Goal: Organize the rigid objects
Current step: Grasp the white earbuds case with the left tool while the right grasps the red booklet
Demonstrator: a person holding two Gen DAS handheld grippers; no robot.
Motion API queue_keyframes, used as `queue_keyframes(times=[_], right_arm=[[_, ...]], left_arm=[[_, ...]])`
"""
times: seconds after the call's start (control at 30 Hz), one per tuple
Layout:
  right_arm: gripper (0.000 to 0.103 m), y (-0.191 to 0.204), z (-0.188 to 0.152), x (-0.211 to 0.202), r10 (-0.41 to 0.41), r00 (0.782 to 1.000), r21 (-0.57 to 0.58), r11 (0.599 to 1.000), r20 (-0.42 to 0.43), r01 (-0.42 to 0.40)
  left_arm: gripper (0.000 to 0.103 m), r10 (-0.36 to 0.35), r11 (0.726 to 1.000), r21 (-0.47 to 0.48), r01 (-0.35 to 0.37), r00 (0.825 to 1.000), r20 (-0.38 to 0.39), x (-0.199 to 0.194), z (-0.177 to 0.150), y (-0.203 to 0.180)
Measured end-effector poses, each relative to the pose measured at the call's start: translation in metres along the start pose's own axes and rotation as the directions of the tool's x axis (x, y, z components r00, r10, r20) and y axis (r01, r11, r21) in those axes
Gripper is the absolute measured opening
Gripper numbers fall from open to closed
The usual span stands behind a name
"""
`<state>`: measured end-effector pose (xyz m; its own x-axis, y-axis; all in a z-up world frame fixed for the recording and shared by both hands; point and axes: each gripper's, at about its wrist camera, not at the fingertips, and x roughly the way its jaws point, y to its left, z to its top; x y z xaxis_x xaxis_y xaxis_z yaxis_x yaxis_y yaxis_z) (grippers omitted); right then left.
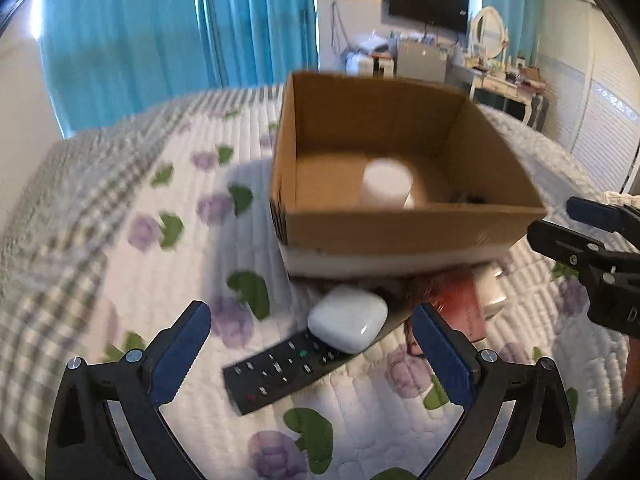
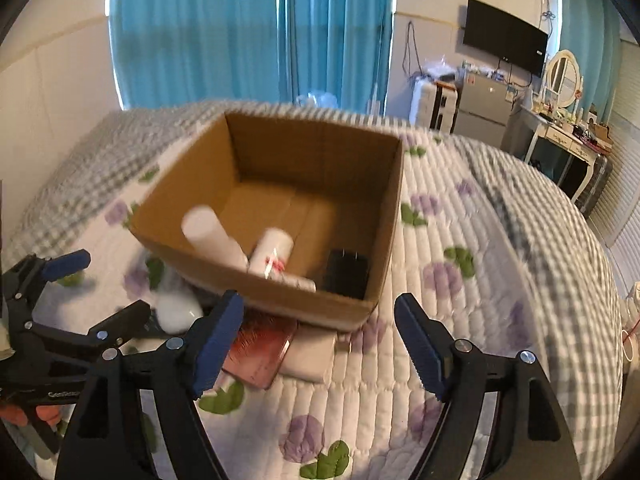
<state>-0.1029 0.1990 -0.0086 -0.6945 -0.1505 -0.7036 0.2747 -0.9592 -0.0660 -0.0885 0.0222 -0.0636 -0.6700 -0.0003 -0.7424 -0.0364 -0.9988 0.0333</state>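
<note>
An open cardboard box [image 1: 400, 232] [image 2: 280, 296] sits on the bed. It holds two white tubes [image 2: 212, 236] [image 2: 270, 256] and a black charger [image 2: 346, 274]; one tube [image 1: 386, 182] shows in the left wrist view. In front of the box lie a white earbud case [image 1: 347, 318] [image 2: 176, 308] on a black remote [image 1: 276, 372], a red card case [image 1: 456, 304] [image 2: 260, 350] and a white block [image 2: 310, 354]. My left gripper [image 1: 310, 354] is open and empty just before the remote and case. My right gripper [image 2: 318, 346] is open and empty above the red case and white block.
The floral quilt [image 1: 120, 280] [image 2: 500, 300] covers the bed. Blue curtains [image 2: 240, 32], a wall television [image 2: 504, 36], a small fridge [image 2: 482, 108] and a dressing table [image 2: 560, 132] stand beyond the bed. Each gripper shows in the other's view [image 1: 580, 232] [image 2: 80, 292].
</note>
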Motion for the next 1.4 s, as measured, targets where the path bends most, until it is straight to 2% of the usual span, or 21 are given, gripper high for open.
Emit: queue_keyframes(times=[0.07,0.17,0.3,0.37,0.43,0.53,0.57,0.73,0.83,0.9,0.93,1.07,1.1,1.13,1.27,1.4], right_arm=[[0.078,0.003,-0.008,0.011,-0.039,0.999,-0.012,0.999,-0.029,0.039],[0.078,0.001,-0.015,0.026,-0.011,0.996,0.018,1.000,-0.091,0.013],[0.078,0.000,-0.018,0.031,-0.018,0.993,0.032,0.999,-0.113,0.022],[0.078,0.001,-0.018,0.030,-0.010,0.994,0.034,0.999,-0.110,0.014],[0.078,0.002,-0.018,0.029,-0.007,0.994,0.033,0.999,-0.111,0.011],[0.078,0.004,-0.020,0.032,-0.007,0.992,0.027,1.000,-0.122,0.010],[0.078,0.005,-0.021,0.033,-0.007,0.992,0.025,1.000,-0.126,0.010],[0.078,0.009,-0.029,0.034,0.019,0.988,0.025,1.000,-0.156,-0.016],[0.077,0.010,-0.036,0.040,0.087,0.975,0.068,0.995,-0.204,-0.074],[0.072,0.007,-0.040,0.049,0.151,0.958,0.132,0.984,-0.243,-0.122],[0.065,0.006,-0.043,0.056,0.185,0.946,0.170,0.975,-0.265,-0.144],[0.047,0.006,-0.047,0.072,0.269,0.918,0.258,0.946,-0.291,-0.196],[0.043,0.009,-0.046,0.071,0.279,0.917,0.255,0.944,-0.286,-0.208],[0.035,0.014,-0.044,0.070,0.278,0.919,0.240,0.947,-0.279,-0.213],[0.033,0.034,-0.035,0.058,0.219,0.948,0.144,0.971,-0.233,-0.189],[0.033,0.038,-0.033,0.064,0.206,0.951,0.152,0.973,-0.230,-0.174]], left_arm=[[0.102,-0.002,1.000,-0.024,0.001,1.000,-0.018,0.010,-0.007,0.002],[0.101,0.006,1.000,-0.015,-0.006,0.999,-0.041,0.024,-0.010,-0.001],[0.086,-0.024,1.000,0.010,0.024,0.998,-0.065,0.036,-0.012,-0.010],[0.086,-0.009,1.000,0.021,0.011,0.997,-0.080,0.044,-0.012,-0.014],[0.080,-0.017,1.000,0.024,0.019,0.994,-0.108,0.051,-0.014,-0.016],[0.061,-0.073,0.997,0.001,0.074,0.990,-0.117,0.051,-0.016,-0.015],[0.058,-0.085,0.996,0.001,0.086,0.990,-0.115,0.049,-0.016,-0.016],[0.058,-0.040,0.999,0.033,0.043,0.996,-0.079,0.028,-0.026,-0.018],[0.058,-0.007,1.000,0.026,0.008,0.999,-0.050,0.004,-0.034,-0.012],[0.058,-0.026,1.000,-0.009,0.026,0.999,-0.029,-0.008,-0.037,-0.004],[0.058,-0.032,0.999,-0.030,0.032,0.999,-0.022,-0.014,-0.038,0.001],[0.058,-0.009,0.997,-0.080,0.009,1.000,-0.002,-0.024,-0.046,0.013],[0.058,-0.007,0.996,-0.088,0.007,1.000,-0.005,-0.023,-0.046,0.015],[0.058,-0.010,0.996,-0.094,0.009,1.000,-0.011,-0.020,-0.044,0.017],[0.058,-0.011,0.995,-0.096,0.009,1.000,-0.024,-0.017,-0.035,0.015],[0.058,-0.011,0.996,-0.093,0.009,1.000,-0.028,-0.016,-0.034,0.015]])
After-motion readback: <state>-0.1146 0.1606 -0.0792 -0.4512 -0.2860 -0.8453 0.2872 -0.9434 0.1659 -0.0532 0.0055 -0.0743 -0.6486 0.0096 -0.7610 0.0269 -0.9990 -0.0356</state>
